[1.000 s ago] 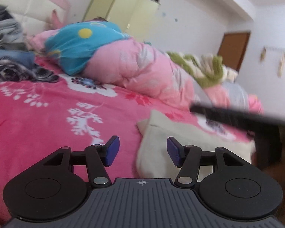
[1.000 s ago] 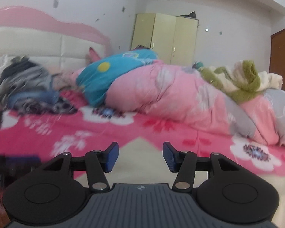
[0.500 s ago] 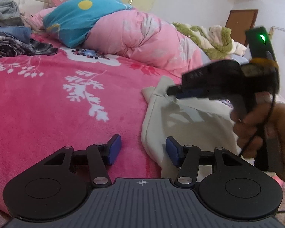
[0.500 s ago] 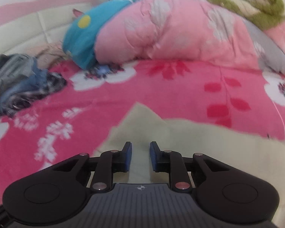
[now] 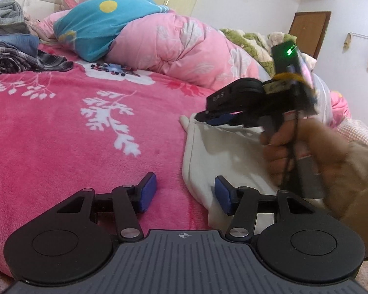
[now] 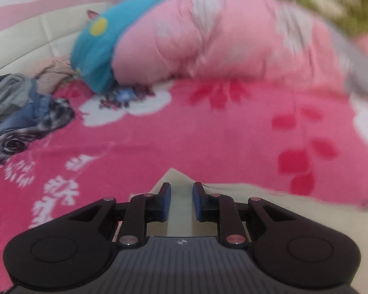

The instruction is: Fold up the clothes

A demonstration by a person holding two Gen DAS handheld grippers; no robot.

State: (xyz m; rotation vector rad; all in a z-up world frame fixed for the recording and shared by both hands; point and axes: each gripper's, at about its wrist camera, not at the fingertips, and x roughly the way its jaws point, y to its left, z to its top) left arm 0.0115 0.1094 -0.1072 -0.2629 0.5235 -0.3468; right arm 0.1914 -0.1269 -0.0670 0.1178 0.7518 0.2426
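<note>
A cream garment (image 5: pixel 220 156) lies on the pink flowered bedspread (image 5: pixel 61 127) at the right. My right gripper (image 5: pixel 208 118), held by a hand (image 5: pixel 306 156), is shut on the garment's far corner and holds it raised a little off the bed. In the right wrist view the cream cloth (image 6: pixel 257 210) runs up between the narrow pads of that gripper (image 6: pixel 181 202). My left gripper (image 5: pixel 185 196) is open low over the garment's near left edge. Its right finger (image 5: pixel 223 196) is over the cloth, its left finger (image 5: pixel 147 193) over the bedspread.
A bunched pink quilt (image 5: pixel 184 49) and a blue pillow (image 5: pixel 105 24) lie across the back of the bed. A pile of grey, blue and plaid clothes (image 5: pixel 12 54) sits at the far left. A green-and-cream blanket (image 5: pixel 252 44) lies at the back right.
The right gripper's jaws narrowed onto the cream garment's corner, and it has carried that corner leftwards over the cloth. The left gripper stayed open and hardly moved.
</note>
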